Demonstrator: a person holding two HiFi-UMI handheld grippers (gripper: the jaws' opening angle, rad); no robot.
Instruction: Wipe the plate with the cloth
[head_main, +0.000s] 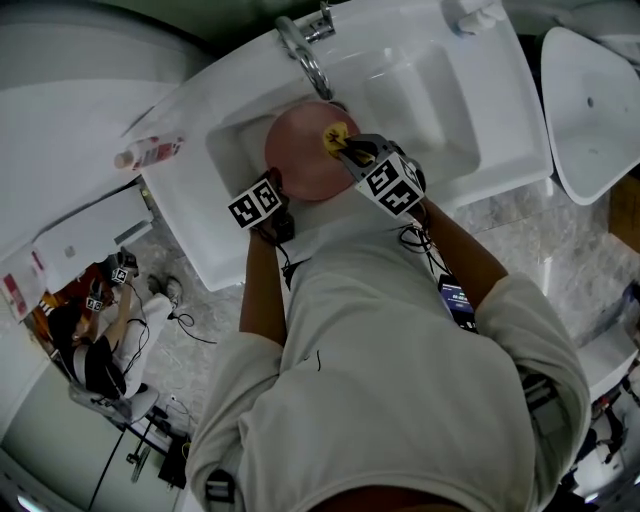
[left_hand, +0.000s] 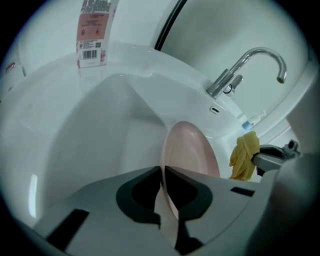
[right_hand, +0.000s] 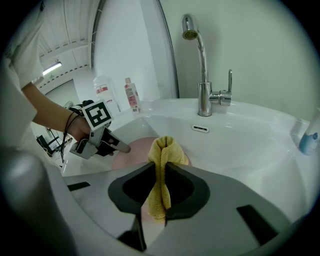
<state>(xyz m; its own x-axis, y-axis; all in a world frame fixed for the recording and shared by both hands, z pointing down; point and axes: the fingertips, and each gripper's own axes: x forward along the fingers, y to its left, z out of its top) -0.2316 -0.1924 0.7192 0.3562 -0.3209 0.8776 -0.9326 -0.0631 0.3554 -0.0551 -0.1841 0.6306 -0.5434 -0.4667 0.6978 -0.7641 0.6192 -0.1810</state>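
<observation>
The person stands over a white sink (head_main: 480, 130) and holds a gripper in each hand. The pink plate (head_main: 305, 155) is inside the basin, just below the spout of the chrome faucet (head_main: 305, 55).

The left gripper (left_hand: 163, 172) has its jaws closed on the rim of the plate. In the left gripper view the thin edge of the plate passes between the two jaws, with almost no gap left, and the plate goes away from the gripper into the basin. In the head view this gripper is at the left side of the plate. It is not possible to tell whether the plate also rests on the bottom of the basin.

The right gripper (right_hand: 161, 172) has its jaws pressed on the yellow cloth (right_hand: 162, 150). The cloth is folded into a bunch; it comes out above the jaws and hangs a little below them. In the head view the cloth is over the upper right part of the plate, near the faucet. The views do not show clearly if the cloth touches the plate or is only just beside it.

A bottle (head_main: 150, 153) with a red label lies on the sink surface at the left, well apart from the plate. In the head view another person (head_main: 95, 350) is low down on the floor, at the lower left.
</observation>
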